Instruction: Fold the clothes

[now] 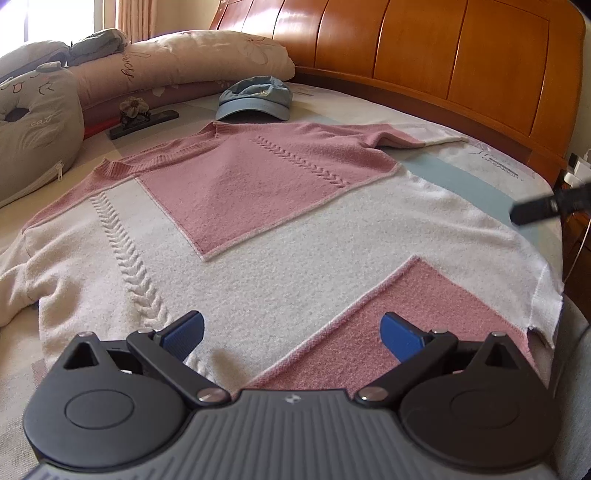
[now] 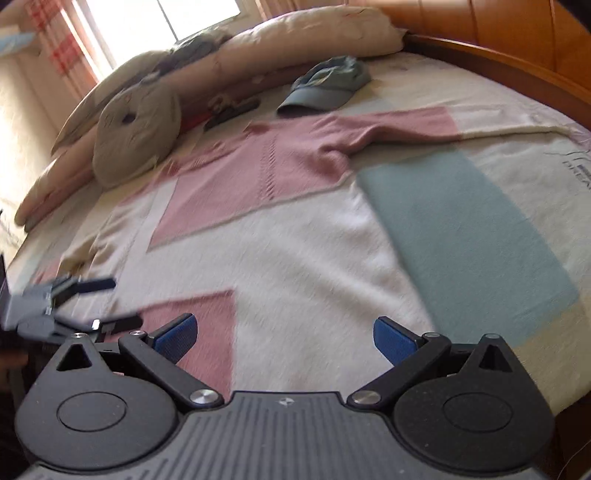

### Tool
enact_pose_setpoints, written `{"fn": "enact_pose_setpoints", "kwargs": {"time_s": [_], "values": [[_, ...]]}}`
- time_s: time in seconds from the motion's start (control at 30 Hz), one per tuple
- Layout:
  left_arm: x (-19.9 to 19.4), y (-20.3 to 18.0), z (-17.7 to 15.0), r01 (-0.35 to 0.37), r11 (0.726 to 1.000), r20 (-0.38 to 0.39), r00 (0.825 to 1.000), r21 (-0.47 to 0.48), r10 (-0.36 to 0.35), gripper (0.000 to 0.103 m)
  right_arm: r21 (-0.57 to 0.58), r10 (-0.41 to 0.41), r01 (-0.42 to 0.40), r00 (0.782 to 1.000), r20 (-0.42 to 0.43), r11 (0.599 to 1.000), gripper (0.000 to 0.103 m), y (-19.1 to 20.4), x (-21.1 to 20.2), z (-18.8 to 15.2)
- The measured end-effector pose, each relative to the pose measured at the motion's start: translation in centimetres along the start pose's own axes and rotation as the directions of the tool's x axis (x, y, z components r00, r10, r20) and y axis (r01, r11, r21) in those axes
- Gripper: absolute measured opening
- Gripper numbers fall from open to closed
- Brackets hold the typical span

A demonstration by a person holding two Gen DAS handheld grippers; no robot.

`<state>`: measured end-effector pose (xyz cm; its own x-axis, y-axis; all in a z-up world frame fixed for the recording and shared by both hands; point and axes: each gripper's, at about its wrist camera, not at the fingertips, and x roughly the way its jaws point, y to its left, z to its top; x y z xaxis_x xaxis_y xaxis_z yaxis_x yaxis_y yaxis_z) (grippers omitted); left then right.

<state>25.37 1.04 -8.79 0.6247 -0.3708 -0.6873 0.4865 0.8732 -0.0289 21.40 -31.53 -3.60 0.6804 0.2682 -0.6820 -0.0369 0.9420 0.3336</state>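
Two grippers hang over the near hem of a sweater, both with jaws spread wide and nothing between them. The left gripper (image 1: 291, 332) has ribbed blue pads on black hinged links and sits above the seam where fuzzy white knit meets a pink triangular panel; the right gripper (image 2: 284, 338) hovers over plain white knit, beside that same pink patch. The sweater (image 1: 258, 229) lies flat and face up on the bed (image 1: 461, 173), a soft, nappy knit in pink and cream blocks, with a raised braided cable running down the left chest and a finer one on the pink yoke. One sleeve stretches toward the curved, glossy wooden headboard (image 1: 443, 66). Beyond the collar sits a blue denim cap (image 1: 255, 98), then long padded pillows (image 1: 184, 59) and a grey cushion (image 1: 33, 122) stitched with a cat face. Only the left wrist view is sharp enough to show the knit texture and the ribbed collar; the right wrist view is motion-blurred, but it alone shows the pale blue rectangle (image 2: 461, 229) on the bedcover in full and the bright window (image 2: 199, 14).
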Motion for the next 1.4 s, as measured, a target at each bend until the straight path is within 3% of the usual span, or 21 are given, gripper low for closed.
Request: {"fn": "enact_pose_setpoints", "kwargs": {"time_s": [0.13, 0.27, 0.37, 0.5, 0.63, 0.7, 0.73, 0.9, 1.03, 1.07, 1.2, 1.3, 1.4], "values": [[0.4, 0.4, 0.4, -0.015, 1.0, 0.006, 1.0, 0.002, 0.015, 0.101, -0.042, -0.086, 0.091, 0.992, 0.097, 0.995, 0.103, -1.7, 1.7, 6.5], [0.7, 0.9, 0.5, -0.017, 1.0, 0.004, 1.0, -0.002, 0.017, 0.101, -0.049, -0.214, 0.225, 0.963, 0.161, 0.973, 0.103, -3.7, 4.8, 13.3], [1.1, 1.3, 0.3, -0.018, 1.0, -0.007, 1.0, -0.011, 0.018, 0.101, -0.027, -0.274, 0.281, 0.95, 0.146, 0.959, 0.103, -5.8, 8.6, 17.4], [1.6, 2.0, 0.2, 0.002, 0.999, -0.004, 1.0, -0.035, -0.002, 0.101, -0.011, -0.343, 0.344, 0.939, 0.034, 0.939, 0.103, -8.0, 14.8, 20.8], [1.8, 2.3, 0.1, 0.016, 0.999, 0.007, 1.0, -0.04, -0.016, 0.102, -0.014, -0.369, 0.371, 0.92, -0.131, 0.929, 0.103, -8.8, 20.7, 21.6], [1.8, 2.5, 0.1, 0.022, 0.999, 0.014, 1.0, -0.042, -0.022, 0.102, -0.041, -0.438, 0.436, 0.89, -0.126, 0.899, 0.103, -8.9, 22.7, 21.6], [1.9, 2.5, 0.0, 0.023, 0.999, 0.016, 1.0, -0.041, -0.022, 0.102, -0.057, -0.454, 0.45, 0.886, -0.097, 0.891, 0.103, -9.0, 23.2, 21.8], [2.0, 2.8, 0.0, 0.027, 0.999, 0.026, 0.999, -0.04, -0.026, 0.102, -0.035, -0.467, 0.466, 0.884, -0.029, 0.884, 0.103, -11.9, 24.9, 24.2], [2.0, 2.9, -0.1, 0.032, 0.999, 0.033, 0.999, -0.038, -0.031, 0.102, -0.036, -0.475, 0.473, 0.877, -0.079, 0.88, 0.103, -11.6, 25.0, 25.5], [2.0, 2.9, -0.1, 0.031, 0.999, 0.032, 0.999, -0.036, -0.03, 0.102, -0.019, -0.47, 0.471, 0.878, -0.09, 0.882, 0.103, -11.1, 24.5, 25.7], [1.9, 2.8, -0.1, 0.028, 0.999, 0.03, 0.999, -0.035, -0.027, 0.102, -0.029, -0.341, 0.34, 0.935, -0.1, 0.94, 0.103, -6.7, 22.0, 24.6], [1.9, 2.8, -0.2, 0.027, 0.999, 0.031, 0.999, -0.033, -0.026, 0.102, -0.128, -0.329, 0.311, 0.932, -0.15, 0.942, 0.103, -3.7, 23.1, 23.1], [2.0, 2.8, -0.1, 0.027, 0.999, 0.031, 0.999, -0.033, -0.026, 0.102, -0.174, -0.344, 0.316, 0.924, -0.166, 0.933, 0.103, -3.4, 25.7, 22.0]]}}
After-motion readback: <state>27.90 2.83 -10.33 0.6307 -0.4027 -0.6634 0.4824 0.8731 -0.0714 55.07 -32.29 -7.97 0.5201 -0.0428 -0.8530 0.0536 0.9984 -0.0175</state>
